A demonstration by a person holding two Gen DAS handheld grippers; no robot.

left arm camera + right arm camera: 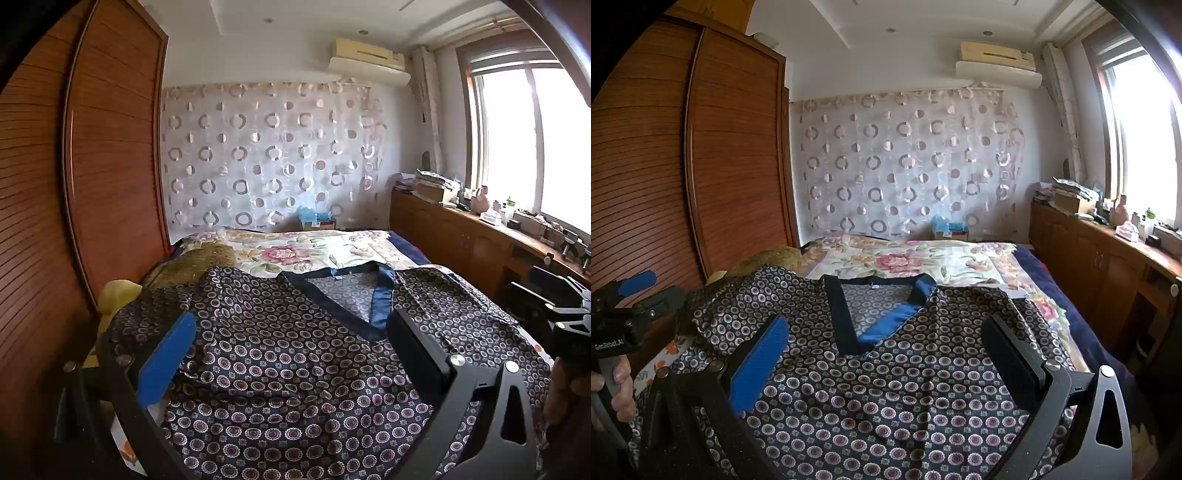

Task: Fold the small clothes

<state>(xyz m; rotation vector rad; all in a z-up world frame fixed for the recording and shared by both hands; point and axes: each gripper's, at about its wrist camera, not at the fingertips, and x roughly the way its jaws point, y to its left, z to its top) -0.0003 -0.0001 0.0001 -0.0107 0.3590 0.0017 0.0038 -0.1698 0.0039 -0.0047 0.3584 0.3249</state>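
A dark garment with a small flower-and-ring print [288, 369] [905, 398] lies spread flat on the bed, its blue-trimmed V neckline [369, 295] [882, 314] pointing away from me. My left gripper [291, 347] hovers open over the garment's left half, nothing between its blue pad [166, 362] and black pad. My right gripper [886, 350] hovers open over the right half, just below the neckline, also empty. The left gripper [646, 288] also shows at the left edge of the right wrist view, held by a hand [620, 391]. The right gripper [561, 314] appears at the right edge of the left wrist view.
The bed has a floral cover [295, 254] [908, 262] beyond the garment. A tall wooden wardrobe [92, 166] stands close on the left. A low wooden cabinet [1108, 258] with clutter runs under the window on the right. A brown cushion [199, 262] and a yellow item [114, 295] lie at the bed's left edge.
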